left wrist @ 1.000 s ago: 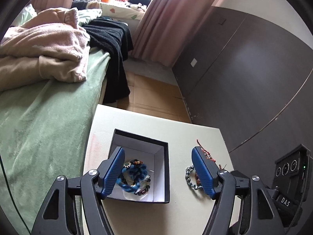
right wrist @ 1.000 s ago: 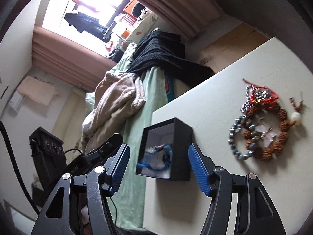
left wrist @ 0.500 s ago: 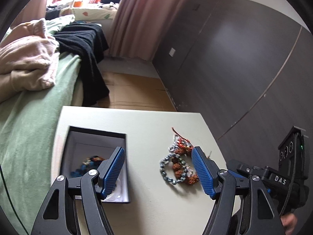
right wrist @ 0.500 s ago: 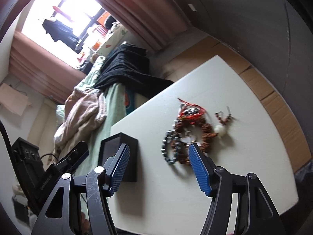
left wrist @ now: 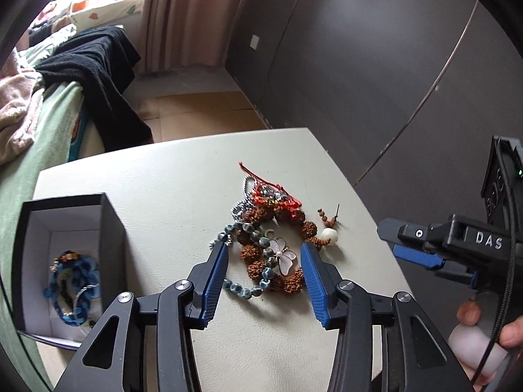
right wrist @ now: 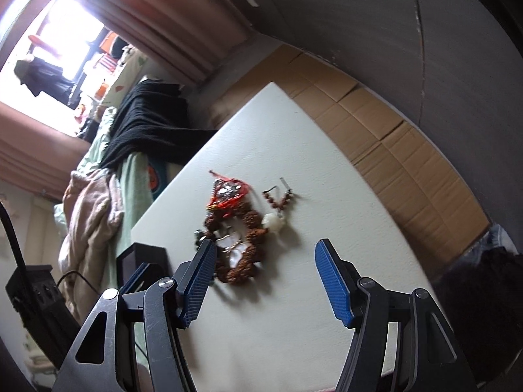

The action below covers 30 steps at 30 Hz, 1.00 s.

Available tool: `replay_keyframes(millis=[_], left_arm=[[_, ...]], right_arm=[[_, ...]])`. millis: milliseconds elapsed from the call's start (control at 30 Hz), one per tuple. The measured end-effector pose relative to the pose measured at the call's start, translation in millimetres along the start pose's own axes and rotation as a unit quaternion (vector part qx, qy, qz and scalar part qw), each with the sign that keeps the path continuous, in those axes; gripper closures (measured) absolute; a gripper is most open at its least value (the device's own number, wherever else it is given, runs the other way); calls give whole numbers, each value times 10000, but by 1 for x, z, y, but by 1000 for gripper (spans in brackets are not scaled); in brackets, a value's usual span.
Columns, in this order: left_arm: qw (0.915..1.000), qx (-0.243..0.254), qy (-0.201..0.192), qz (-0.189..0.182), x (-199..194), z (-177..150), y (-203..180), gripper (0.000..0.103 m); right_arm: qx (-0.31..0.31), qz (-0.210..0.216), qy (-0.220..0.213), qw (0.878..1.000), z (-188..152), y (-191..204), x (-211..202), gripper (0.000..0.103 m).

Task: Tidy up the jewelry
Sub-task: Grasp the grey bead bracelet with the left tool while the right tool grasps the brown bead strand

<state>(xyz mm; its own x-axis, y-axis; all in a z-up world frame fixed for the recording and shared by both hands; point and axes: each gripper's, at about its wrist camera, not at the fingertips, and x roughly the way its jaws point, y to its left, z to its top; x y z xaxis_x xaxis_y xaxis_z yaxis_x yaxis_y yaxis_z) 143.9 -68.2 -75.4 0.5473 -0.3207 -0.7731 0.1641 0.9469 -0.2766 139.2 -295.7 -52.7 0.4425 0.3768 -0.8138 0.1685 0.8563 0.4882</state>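
Note:
A pile of jewelry lies on the cream table [left wrist: 170,196]: a brown seed-bead bracelet [left wrist: 261,251], a grey-blue bead bracelet [left wrist: 243,290], a red cord piece [left wrist: 278,197] and a butterfly pendant [left wrist: 282,256]. My left gripper [left wrist: 264,263] is open and straddles the pile just above it. A black box [left wrist: 112,228] at the left holds blue bracelets [left wrist: 73,281]. My right gripper [right wrist: 266,269] is open, hovering near the pile [right wrist: 235,228]; it also shows in the left wrist view [left wrist: 421,251].
A bed with green sheet [left wrist: 49,124], pink blanket and black garment [left wrist: 98,65] borders the table's left. A dark wardrobe wall [left wrist: 359,81] stands at the right. Cardboard covers the floor [right wrist: 392,137] beyond the table.
My left gripper has swung right from the box to over the jewelry pile and come closer to it. My right gripper has also turned toward the pile.

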Motion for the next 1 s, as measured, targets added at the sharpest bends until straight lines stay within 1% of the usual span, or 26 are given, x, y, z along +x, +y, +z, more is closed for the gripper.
replay_keyframes(millis=[67,133,200,233,267,333,367,433,533,600,733,867,1000], left_arm=[[9999,62,102,74,10,-1,-4,56],[9995,122,215,179,21,-3,-7,63],[9990,206,296,261,29,-5,-9,64],[9984,265,353,367,34,-6,-10,64],[9975,314,393,490,37,-7,-10,67],[9972,360,438,491,39,-8,-9,87],[9972,371,452,474,39,-8,-8,91],[9971,404,397,502,35,-8,-6,94],[9982,297,298,435,26,-4,1,94],[9992,133,173,344,15,0,9,94],[9994,-144,-50,295,-7,4,27,94],[9989,-293,-190,298,-23,5,39,94],[9982,-422,-324,286,-38,6,47,94]], right_arm=[[26,-78,12,10000,3,-2,2,39],[84,-97,103,9999,5,-5,7,40],[126,-124,191,9997,7,-7,12,40],[125,-153,219,9996,8,-7,14,40],[118,-161,232,9995,8,-7,15,40],[95,-140,262,9995,9,-5,17,40],[73,-130,279,9995,9,-3,18,40],[16,-130,335,9994,9,1,22,40],[-62,-129,461,9988,5,7,30,40],[-96,-135,536,9984,2,11,35,40],[-282,-282,602,9974,-4,20,46,40],[-570,-507,522,9957,-11,33,51,41],[-711,-671,499,9940,-13,39,57,44]])
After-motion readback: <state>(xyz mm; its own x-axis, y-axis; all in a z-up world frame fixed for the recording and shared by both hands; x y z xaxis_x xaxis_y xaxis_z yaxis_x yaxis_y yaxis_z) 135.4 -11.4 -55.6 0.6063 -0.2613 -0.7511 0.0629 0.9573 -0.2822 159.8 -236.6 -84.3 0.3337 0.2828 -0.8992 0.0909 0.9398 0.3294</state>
